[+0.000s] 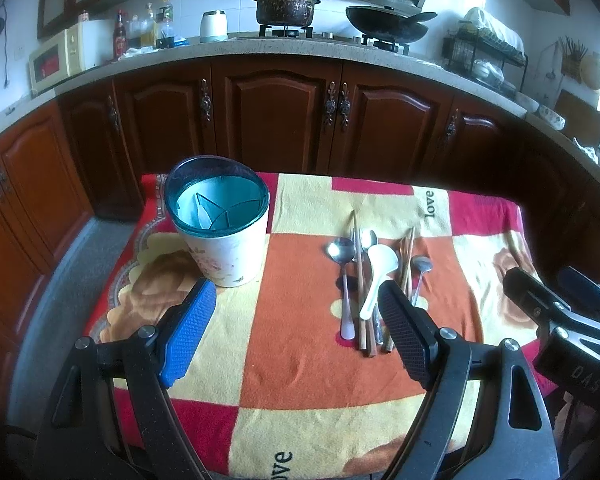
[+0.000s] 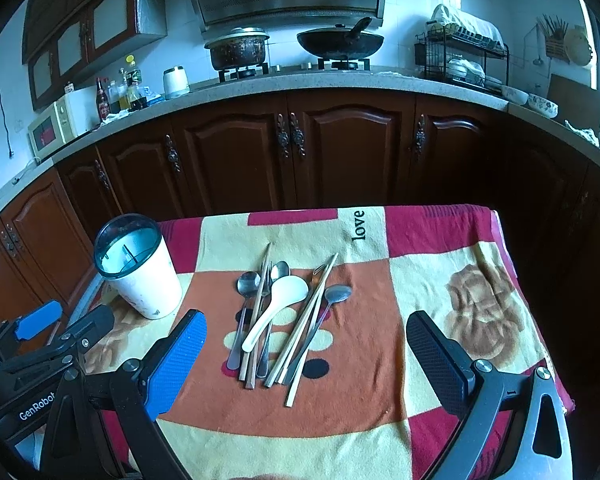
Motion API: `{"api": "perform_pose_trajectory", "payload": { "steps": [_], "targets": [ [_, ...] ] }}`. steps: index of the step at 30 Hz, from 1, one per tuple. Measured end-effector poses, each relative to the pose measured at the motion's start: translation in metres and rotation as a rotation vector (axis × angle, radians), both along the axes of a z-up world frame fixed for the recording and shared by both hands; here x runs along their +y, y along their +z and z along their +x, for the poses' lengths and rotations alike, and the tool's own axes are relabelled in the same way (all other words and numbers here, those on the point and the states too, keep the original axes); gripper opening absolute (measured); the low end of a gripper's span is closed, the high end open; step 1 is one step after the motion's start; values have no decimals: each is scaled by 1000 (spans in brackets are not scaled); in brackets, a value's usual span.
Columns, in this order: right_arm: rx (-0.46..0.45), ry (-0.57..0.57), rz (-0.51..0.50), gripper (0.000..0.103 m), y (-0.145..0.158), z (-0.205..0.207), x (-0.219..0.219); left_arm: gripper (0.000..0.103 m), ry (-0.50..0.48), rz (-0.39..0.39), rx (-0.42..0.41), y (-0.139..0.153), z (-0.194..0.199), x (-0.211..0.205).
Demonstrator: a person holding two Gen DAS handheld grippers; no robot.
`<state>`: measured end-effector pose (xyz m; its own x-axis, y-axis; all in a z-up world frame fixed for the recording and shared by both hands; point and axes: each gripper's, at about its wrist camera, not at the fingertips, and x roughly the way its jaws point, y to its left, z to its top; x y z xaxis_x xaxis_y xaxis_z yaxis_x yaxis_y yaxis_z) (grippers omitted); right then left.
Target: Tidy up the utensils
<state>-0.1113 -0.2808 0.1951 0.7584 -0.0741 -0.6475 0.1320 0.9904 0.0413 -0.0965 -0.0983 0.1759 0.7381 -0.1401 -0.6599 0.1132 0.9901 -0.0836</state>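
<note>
A white utensil holder (image 1: 224, 236) with a teal divided rim stands upright at the table's far left; it also shows in the right wrist view (image 2: 140, 276). A pile of utensils lies mid-table: a white rice spoon (image 2: 276, 304), metal spoons (image 2: 247, 284), wooden chopsticks (image 2: 308, 320). The pile also shows in the left wrist view (image 1: 366, 280). My left gripper (image 1: 296, 320) is open and empty, above the cloth between holder and pile. My right gripper (image 2: 306, 348) is open and empty, its fingers either side of the pile's near end, above it.
The table is covered by a patchwork cloth (image 2: 440, 280) of red, orange and cream with dropping edges. Dark wooden kitchen cabinets (image 2: 292, 152) and a counter with stove, pots and a dish rack (image 2: 460, 56) stand behind. The right gripper's body (image 1: 560, 312) shows at the left wrist view's right edge.
</note>
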Motion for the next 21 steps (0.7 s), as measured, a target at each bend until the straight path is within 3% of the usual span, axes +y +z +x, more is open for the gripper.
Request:
{"api": "perform_pose_trajectory", "payload": {
  "steps": [21],
  "targets": [
    [38, 5, -38, 100, -11, 2, 1, 83, -3, 2, 32, -12, 4, -2]
  ]
}}
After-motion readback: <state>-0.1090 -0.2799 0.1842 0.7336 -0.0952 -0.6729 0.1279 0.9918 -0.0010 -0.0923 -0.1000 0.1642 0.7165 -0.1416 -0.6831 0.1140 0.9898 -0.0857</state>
